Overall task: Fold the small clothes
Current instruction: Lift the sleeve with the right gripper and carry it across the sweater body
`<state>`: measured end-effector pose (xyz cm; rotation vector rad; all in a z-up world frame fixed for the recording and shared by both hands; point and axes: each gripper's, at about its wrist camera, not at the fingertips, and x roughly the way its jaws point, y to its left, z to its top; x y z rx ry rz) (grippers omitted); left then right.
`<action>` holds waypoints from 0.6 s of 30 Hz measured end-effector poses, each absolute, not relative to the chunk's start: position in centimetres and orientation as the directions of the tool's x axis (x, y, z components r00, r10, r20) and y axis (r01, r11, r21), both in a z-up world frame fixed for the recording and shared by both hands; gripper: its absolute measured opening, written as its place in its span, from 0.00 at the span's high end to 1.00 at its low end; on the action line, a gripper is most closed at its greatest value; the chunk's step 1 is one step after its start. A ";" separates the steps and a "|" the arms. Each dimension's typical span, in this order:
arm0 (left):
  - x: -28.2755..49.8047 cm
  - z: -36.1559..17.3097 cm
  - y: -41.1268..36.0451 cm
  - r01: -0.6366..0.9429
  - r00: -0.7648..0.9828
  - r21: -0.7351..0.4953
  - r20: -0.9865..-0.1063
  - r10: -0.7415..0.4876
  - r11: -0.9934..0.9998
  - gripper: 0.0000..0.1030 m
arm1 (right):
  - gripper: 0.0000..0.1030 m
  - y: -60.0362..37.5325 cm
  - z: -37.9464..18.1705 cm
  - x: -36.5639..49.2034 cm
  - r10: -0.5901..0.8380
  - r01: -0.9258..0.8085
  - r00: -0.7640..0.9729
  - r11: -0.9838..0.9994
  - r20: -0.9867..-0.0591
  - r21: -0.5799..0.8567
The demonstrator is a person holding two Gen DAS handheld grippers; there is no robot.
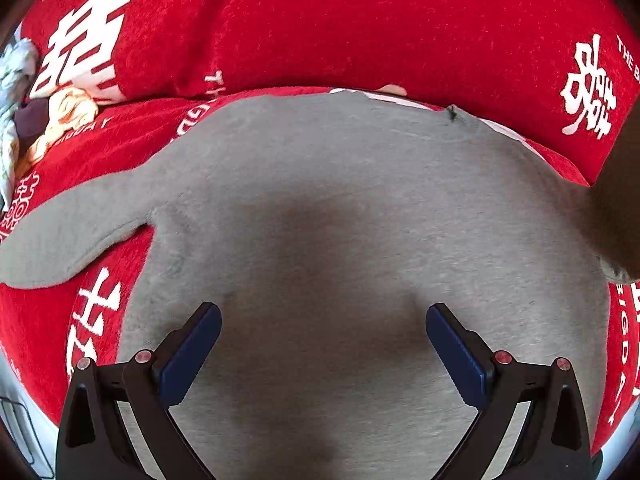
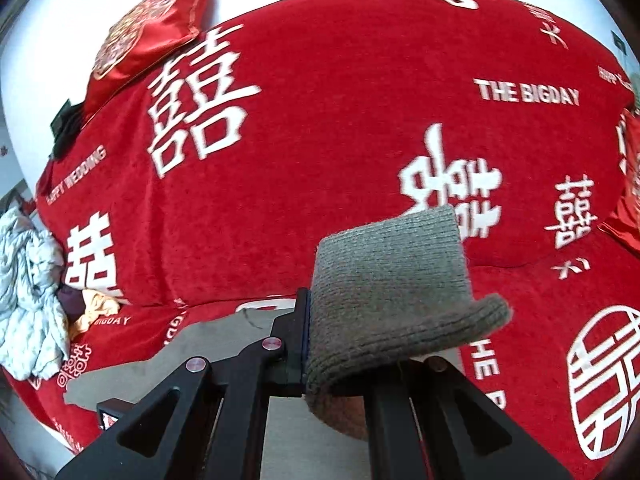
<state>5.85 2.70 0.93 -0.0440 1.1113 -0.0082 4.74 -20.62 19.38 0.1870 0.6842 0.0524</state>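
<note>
Grey knit garment lying on a red bed cover, one claw hovering above it, the other pinching a ribbed cuff.

The grey knit top (image 1: 340, 208) lies flat on a red blanket printed with white characters (image 1: 360, 28), one sleeve (image 1: 68, 236) trailing out to the side. The left claw (image 1: 323, 344) hangs over the body of the garment with its blue pads spread wide and nothing between them. The right claw (image 2: 306, 336) is clenched on the ribbed cuff (image 2: 384, 280) of the other sleeve, lifted clear of the blanket. A heap of other clothes (image 2: 28, 288) sits at the edge. The fabric looks soft, light and floppy, likely to sag and drape when raised, so cuffs, hems and shoulder seams seem the surest places to pinch.
</note>
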 end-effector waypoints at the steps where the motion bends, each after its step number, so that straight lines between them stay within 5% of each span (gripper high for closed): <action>1: 5.8 0.8 2.9 -0.016 0.442 -0.039 -0.896 -0.028 0.999 0.00 | 0.94 -19.8 19.3 4.9 0.115 0.003 0.772 0.983 -0.624 0.186; 18: 4.6 1.9 10.1 -0.087 0.472 -0.069 -0.881 -0.020 0.994 0.00 | 0.94 -6.6 13.3 5.9 0.194 -0.130 0.692 0.981 -0.696 0.144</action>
